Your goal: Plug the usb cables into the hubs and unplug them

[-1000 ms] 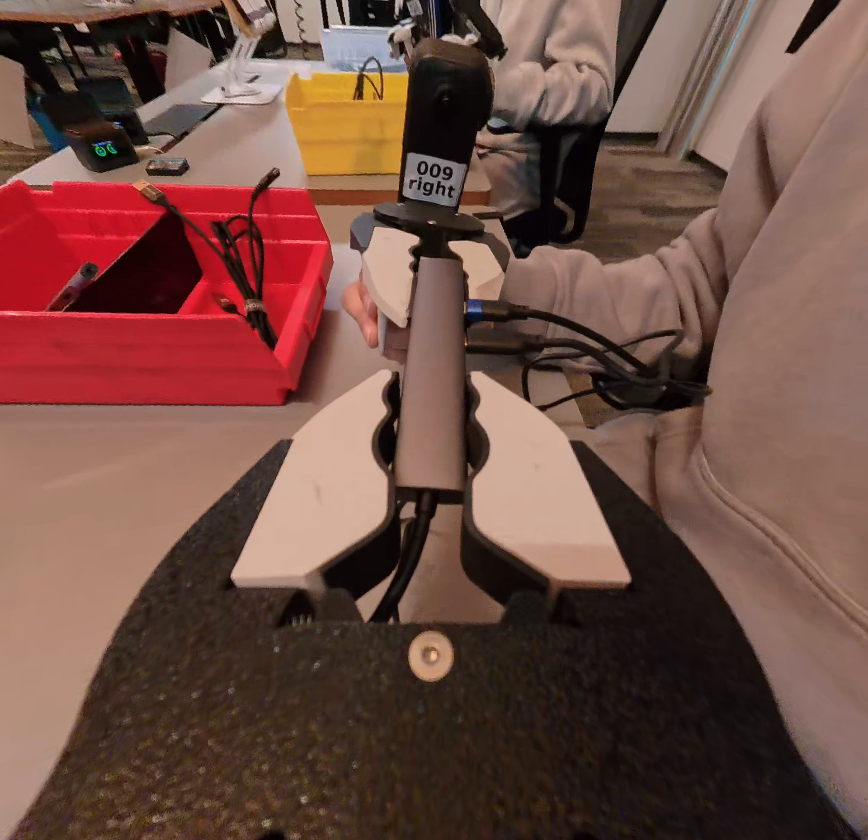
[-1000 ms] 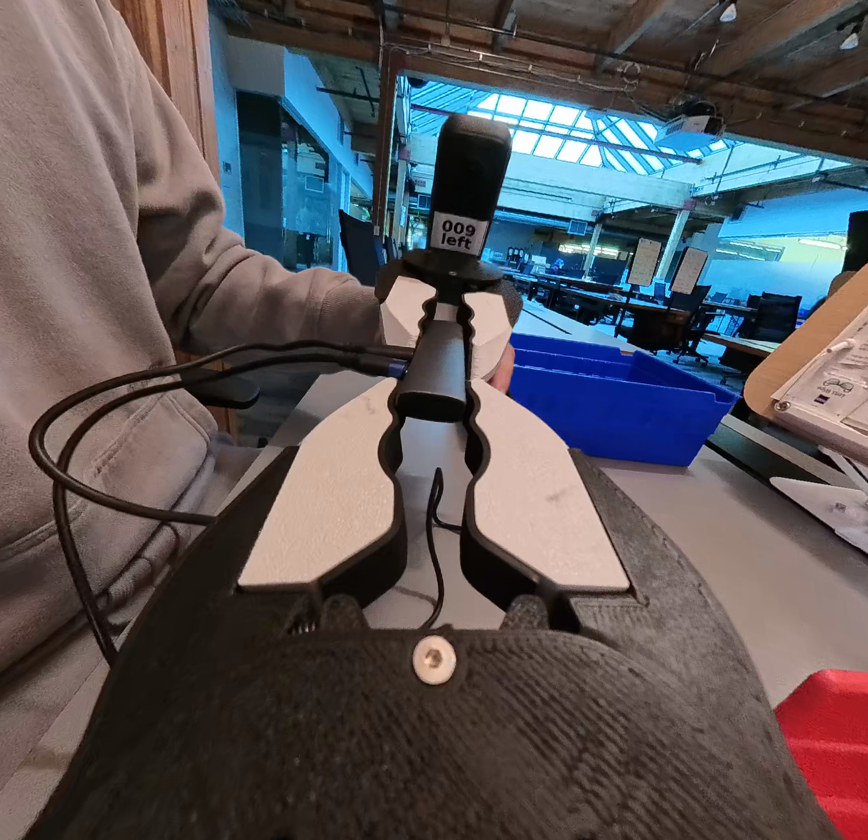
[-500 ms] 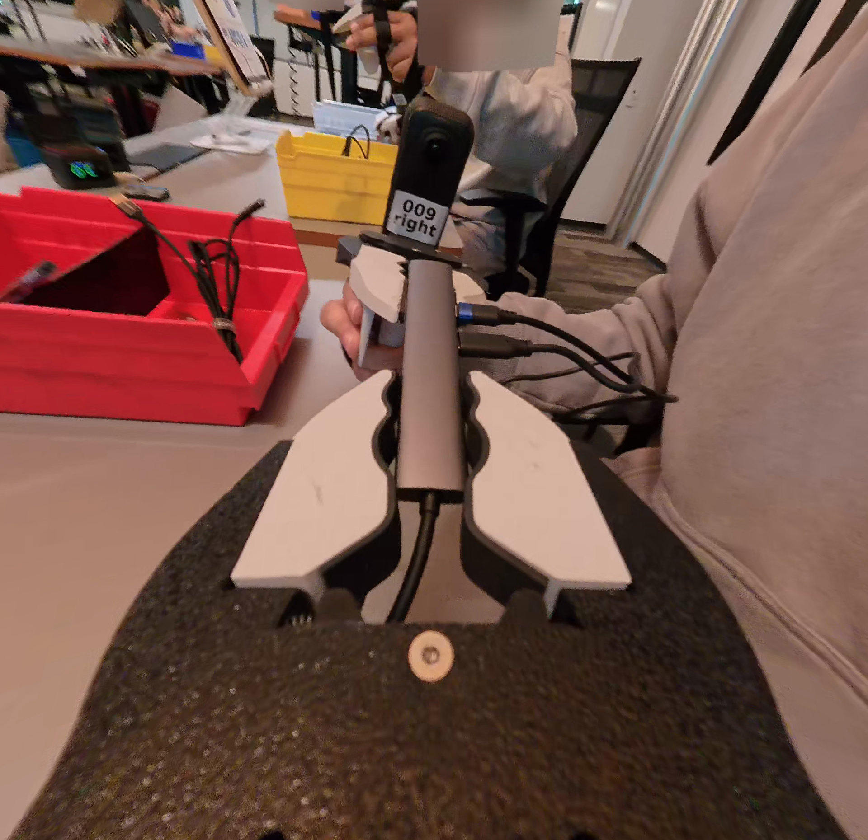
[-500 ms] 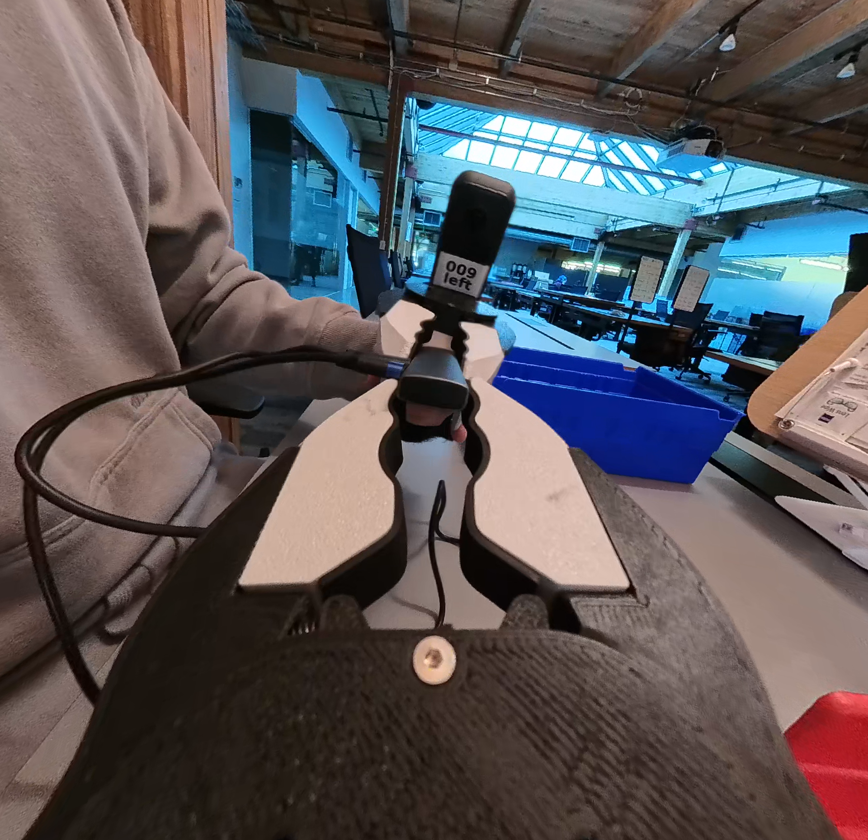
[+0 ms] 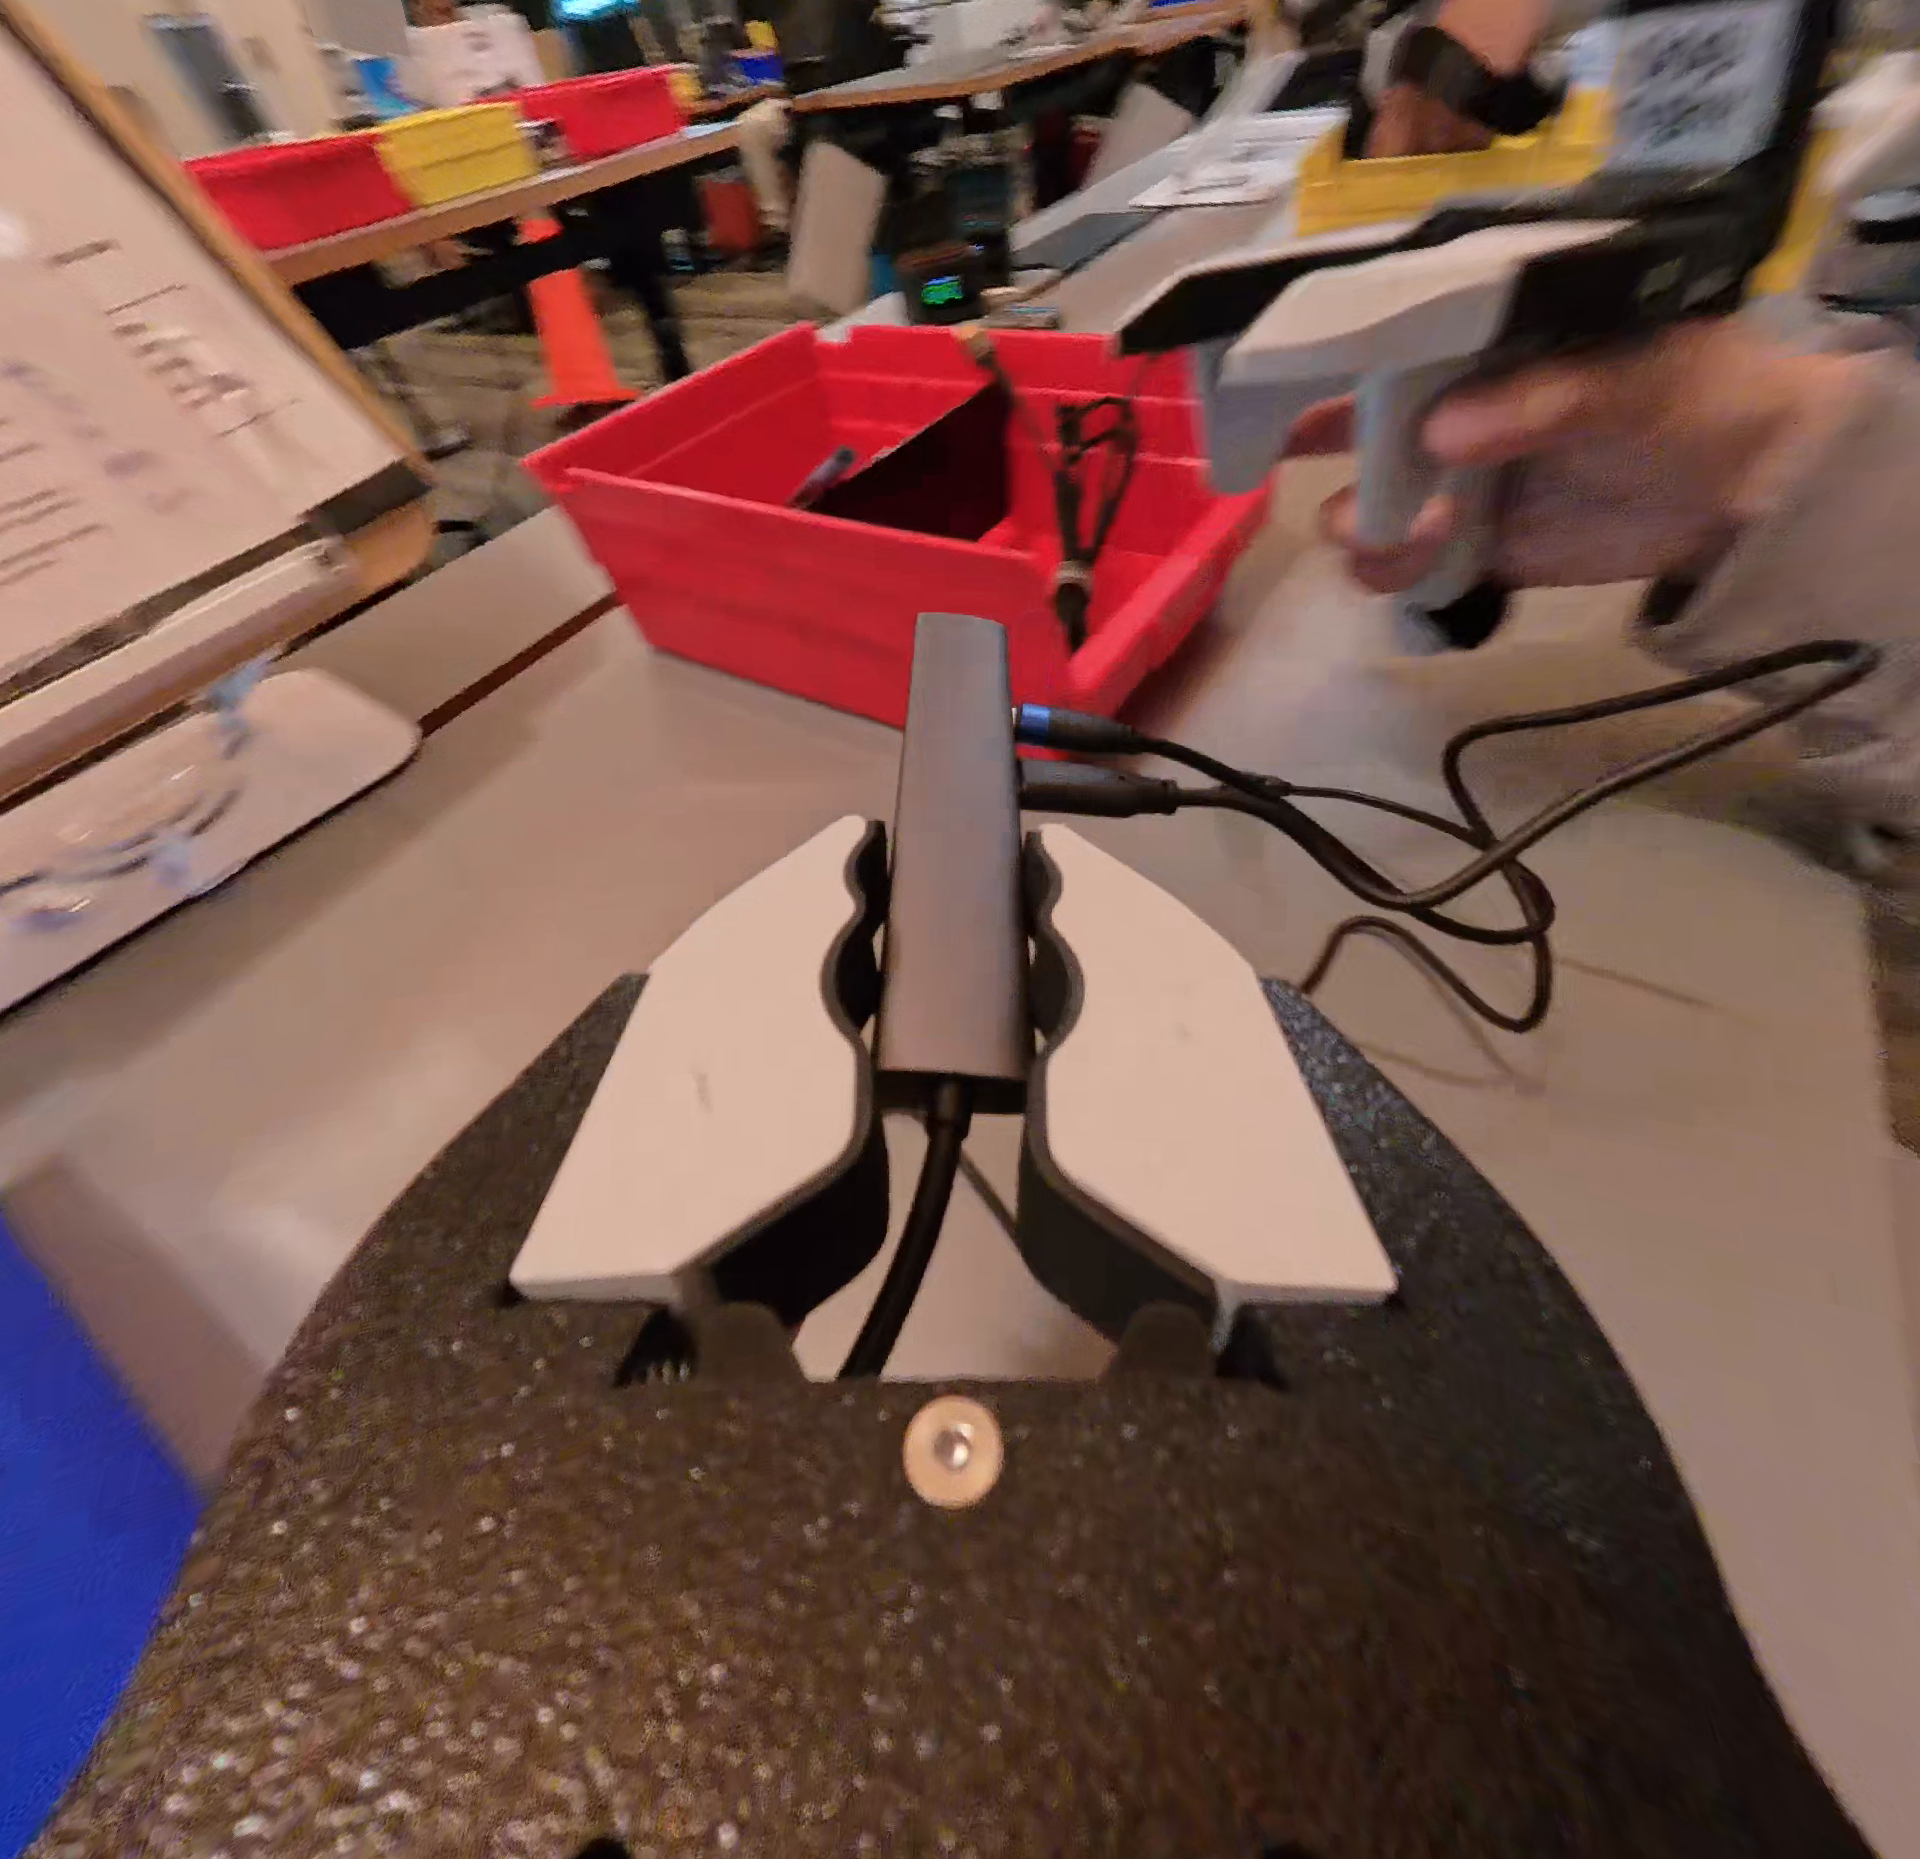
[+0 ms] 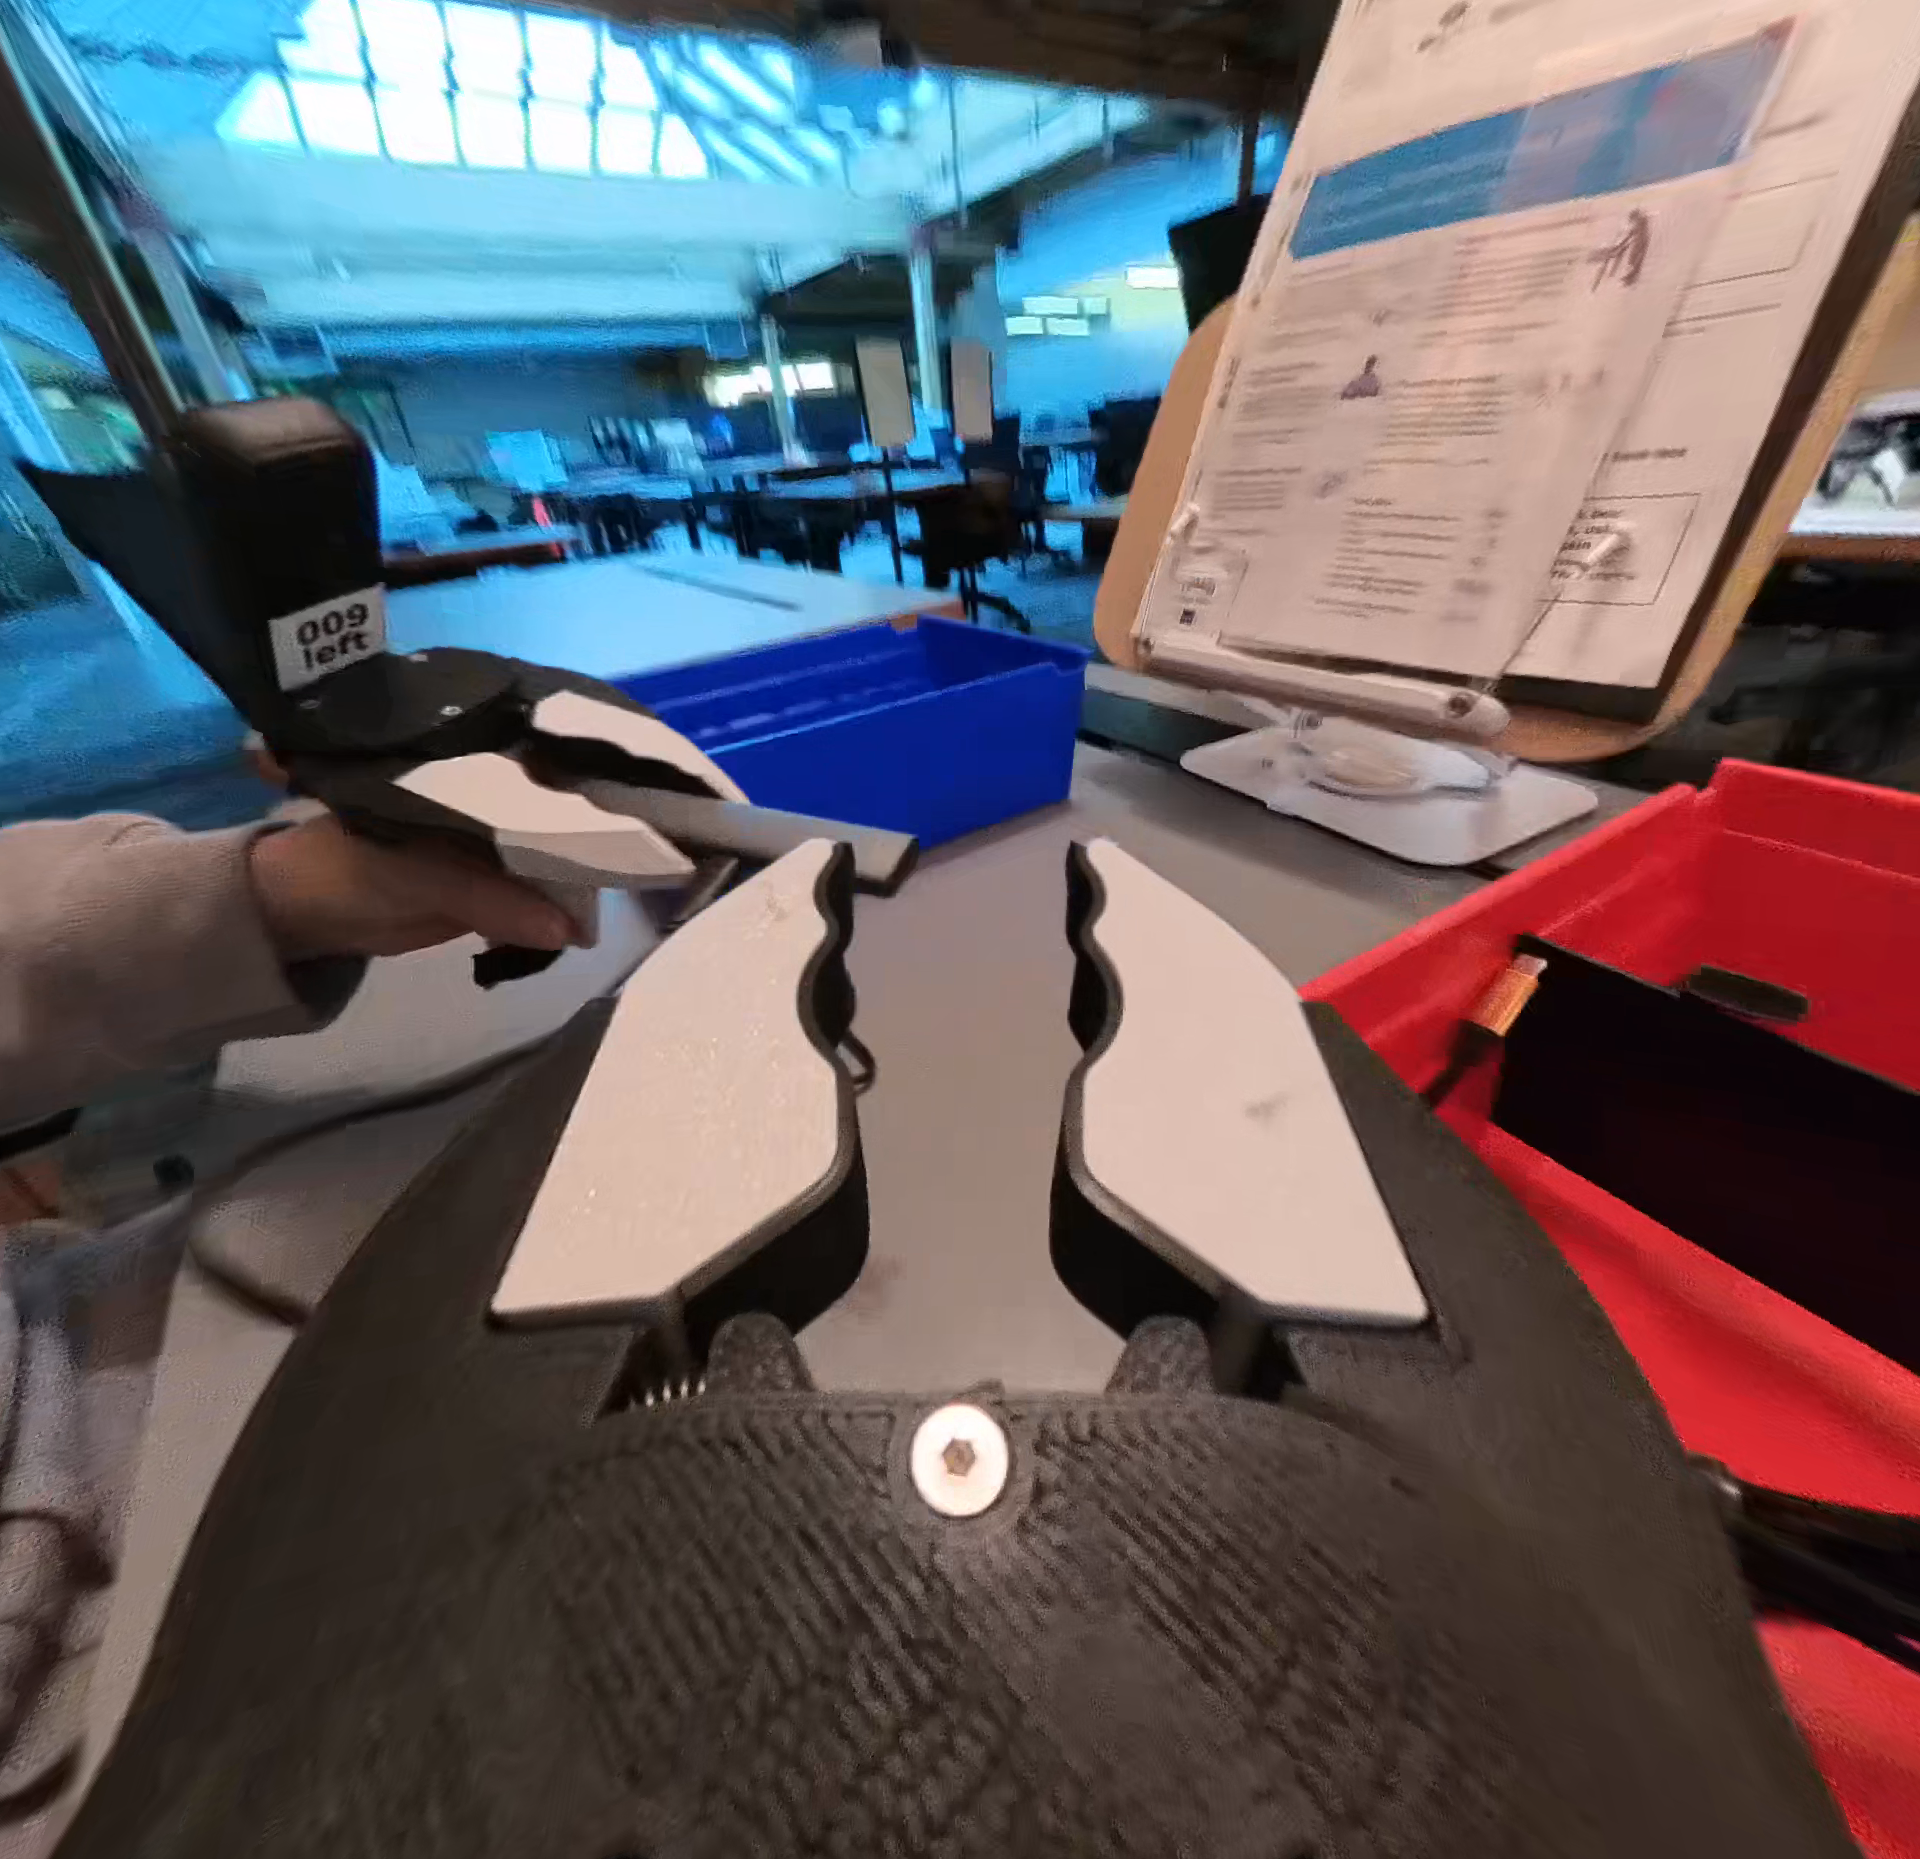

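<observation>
Grey rigid hub (image 5: 954, 853) is sitting clamped in left gripper (image 5: 954, 936); right gripper (image 6: 961, 936) is hanging spread, empty (grasp plugs (image 5: 1091, 765), not floppy cables).

- Your right gripper (image 6: 961, 859) has let go of the far end of the hub (image 5: 956, 853); its fingers (image 6: 717, 1071) now stand apart with only bare table (image 6: 961, 1134) between them.
- You've pulled that gripper off to the side: in the left wrist view it now hangs to the right (image 5: 1184, 329), above the red bin (image 5: 831, 583), no longer straight ahead.
- The hub's far tip stands free now, held only at its near end by your left gripper (image 5: 954, 843).
- Both views have swung away from your sweatshirt: the left one now faces the red bin, the right one the blue bin (image 6: 883, 718) and a document stand (image 6: 1475, 355).
</observation>
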